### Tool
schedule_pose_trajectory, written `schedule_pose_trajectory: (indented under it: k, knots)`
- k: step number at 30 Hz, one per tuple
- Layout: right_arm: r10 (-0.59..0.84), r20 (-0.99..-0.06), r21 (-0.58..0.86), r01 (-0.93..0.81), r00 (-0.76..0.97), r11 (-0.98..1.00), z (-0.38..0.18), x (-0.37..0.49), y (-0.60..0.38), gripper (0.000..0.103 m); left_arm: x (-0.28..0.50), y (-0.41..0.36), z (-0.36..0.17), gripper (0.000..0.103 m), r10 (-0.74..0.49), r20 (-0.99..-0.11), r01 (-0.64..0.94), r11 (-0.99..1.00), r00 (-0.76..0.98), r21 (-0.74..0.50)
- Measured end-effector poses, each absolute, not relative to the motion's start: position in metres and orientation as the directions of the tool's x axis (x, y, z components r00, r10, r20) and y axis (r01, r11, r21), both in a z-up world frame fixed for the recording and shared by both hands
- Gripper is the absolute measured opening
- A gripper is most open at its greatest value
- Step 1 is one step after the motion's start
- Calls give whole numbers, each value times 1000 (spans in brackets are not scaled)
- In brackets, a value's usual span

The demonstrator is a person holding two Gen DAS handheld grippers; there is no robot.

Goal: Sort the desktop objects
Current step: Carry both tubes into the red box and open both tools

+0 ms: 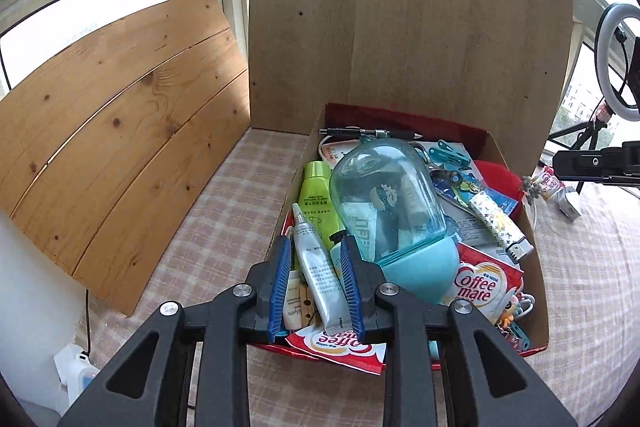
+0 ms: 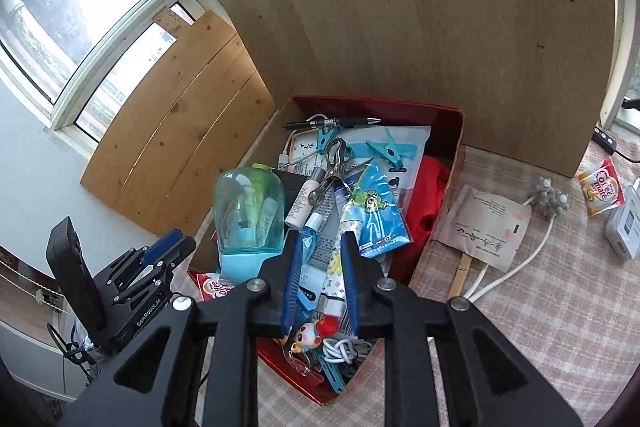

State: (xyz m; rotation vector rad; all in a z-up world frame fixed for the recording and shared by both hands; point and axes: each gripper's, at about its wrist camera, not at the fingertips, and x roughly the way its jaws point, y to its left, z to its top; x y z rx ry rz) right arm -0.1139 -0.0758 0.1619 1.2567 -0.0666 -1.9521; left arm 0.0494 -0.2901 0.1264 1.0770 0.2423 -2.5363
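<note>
A red cardboard box (image 1: 538,291) full of small objects stands on the checked tablecloth; it also shows in the right wrist view (image 2: 456,131). On top lies a clear teal bottle (image 1: 390,203), (image 2: 250,215). My left gripper (image 1: 316,247) is open above the box's near left side, its fingers either side of a silver tube (image 1: 318,275), not touching it. My right gripper (image 2: 320,243) is open and empty above the box's near edge, over a patterned lighter (image 2: 338,275). The left gripper (image 2: 168,241) also shows at the right wrist view's left.
Outside the box to the right lie a beige sachet with a wooden stick (image 2: 486,231), a white cable with a grey cluster (image 2: 550,201), a Coffee mate packet (image 2: 602,193) and a white device (image 2: 626,227). Wooden boards (image 1: 408,27) stand behind and to the left (image 1: 120,123).
</note>
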Motion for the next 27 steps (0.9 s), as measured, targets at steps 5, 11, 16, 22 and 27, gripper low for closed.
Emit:
schedule_pose_trajectory:
  k: [5, 11, 16, 22, 27]
  knots:
    - [-637, -733, 421, 575, -239, -701, 170, -113, -53, 25, 56, -280, 134, 30, -256, -715, 378, -926, -651, -13]
    - [-605, -730, 393, 531, -317, -751, 166, -104, -6, 25, 57, -241, 142, 34, -184, -703, 289, -957, -688, -32]
    - [-569, -726, 369, 479, -387, -796, 164, -93, 42, 25, 52, -197, 149, 35, -102, -690, 186, -981, -717, -48]
    - [-492, -724, 305, 416, -484, -857, 166, -74, 91, 34, 45, -145, 152, 49, -9, -683, 67, -996, -731, -59]
    - [-441, -716, 278, 359, -540, -891, 167, -61, 127, 36, 35, -103, 146, 50, 59, -689, -20, -998, -722, -64]
